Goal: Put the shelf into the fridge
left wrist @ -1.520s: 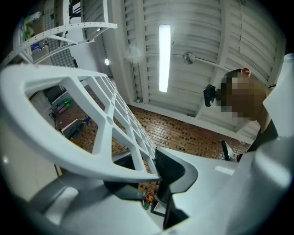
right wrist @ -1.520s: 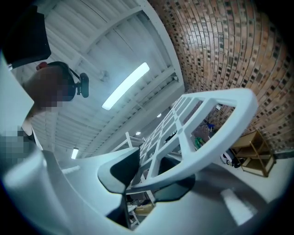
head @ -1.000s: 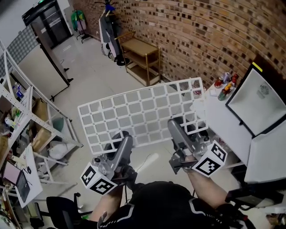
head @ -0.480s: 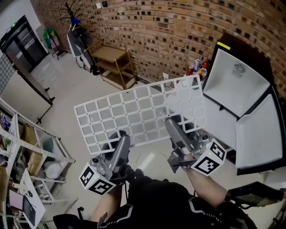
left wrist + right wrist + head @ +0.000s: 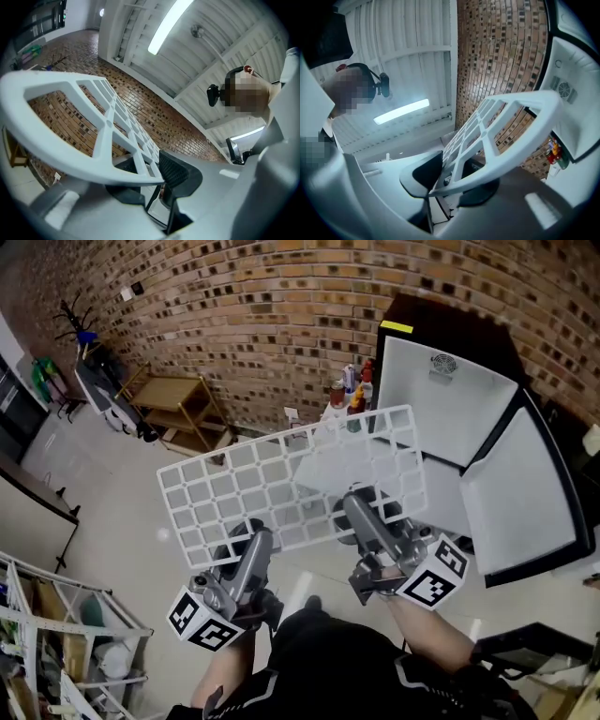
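I can read no words or numbers anywhere. The cube point(image 5: 202, 622) on my left gripper point(image 5: 242, 532) and the cube point(image 5: 432, 577) on my right gripper point(image 5: 361, 504) carry black-and-white square marker patterns, not lettering. A yellow sticker point(image 5: 396, 327) on the fridge point(image 5: 459, 409) top corner may bear print, but it is too small to read. The labels on the bottles point(image 5: 354, 395) are illegible too.

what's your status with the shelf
Left gripper and right gripper both clamped on the shelf, near edge. Shelf aloft, not yet in the fridge. Fridge door open; bottles stand beside the fridge.
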Tool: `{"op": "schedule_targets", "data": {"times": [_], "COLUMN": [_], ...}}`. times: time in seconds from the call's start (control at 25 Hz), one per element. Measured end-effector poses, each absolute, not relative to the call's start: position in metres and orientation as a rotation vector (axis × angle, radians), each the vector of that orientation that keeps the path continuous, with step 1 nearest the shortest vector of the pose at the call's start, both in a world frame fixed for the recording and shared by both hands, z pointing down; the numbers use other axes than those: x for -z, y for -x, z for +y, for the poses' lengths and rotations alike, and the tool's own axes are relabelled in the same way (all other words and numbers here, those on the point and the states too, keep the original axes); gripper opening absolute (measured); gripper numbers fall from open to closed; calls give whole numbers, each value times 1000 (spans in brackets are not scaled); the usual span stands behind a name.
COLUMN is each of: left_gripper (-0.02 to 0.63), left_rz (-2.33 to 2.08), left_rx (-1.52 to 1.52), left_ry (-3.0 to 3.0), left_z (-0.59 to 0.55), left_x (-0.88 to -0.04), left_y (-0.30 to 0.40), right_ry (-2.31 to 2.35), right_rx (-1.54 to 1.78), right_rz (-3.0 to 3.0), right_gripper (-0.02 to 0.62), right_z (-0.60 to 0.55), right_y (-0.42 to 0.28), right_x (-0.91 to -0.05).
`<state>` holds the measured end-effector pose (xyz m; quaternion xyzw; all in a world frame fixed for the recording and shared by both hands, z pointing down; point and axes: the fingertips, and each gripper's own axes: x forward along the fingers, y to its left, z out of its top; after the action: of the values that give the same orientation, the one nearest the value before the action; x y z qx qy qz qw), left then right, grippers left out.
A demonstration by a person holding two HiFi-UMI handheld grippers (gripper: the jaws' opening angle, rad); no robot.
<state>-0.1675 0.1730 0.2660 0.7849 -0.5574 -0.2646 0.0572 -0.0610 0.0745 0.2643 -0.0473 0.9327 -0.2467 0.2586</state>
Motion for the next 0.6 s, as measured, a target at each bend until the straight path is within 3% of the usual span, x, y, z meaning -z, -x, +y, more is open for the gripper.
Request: {"op": "schedule_targets", "data": {"times": [0.6], "left_gripper": [86], "left_rz": [-1313], "left_rx": [686], "left_ry": [-2514], "left_z": [56], "left_x": [-280], "left_y": [147], "right_ry": [494], "right_rx": [627], "right_rz": [2421], "right_gripper": [101], "right_z": [-9], "right_y": [17], "right_x": [-284]}}
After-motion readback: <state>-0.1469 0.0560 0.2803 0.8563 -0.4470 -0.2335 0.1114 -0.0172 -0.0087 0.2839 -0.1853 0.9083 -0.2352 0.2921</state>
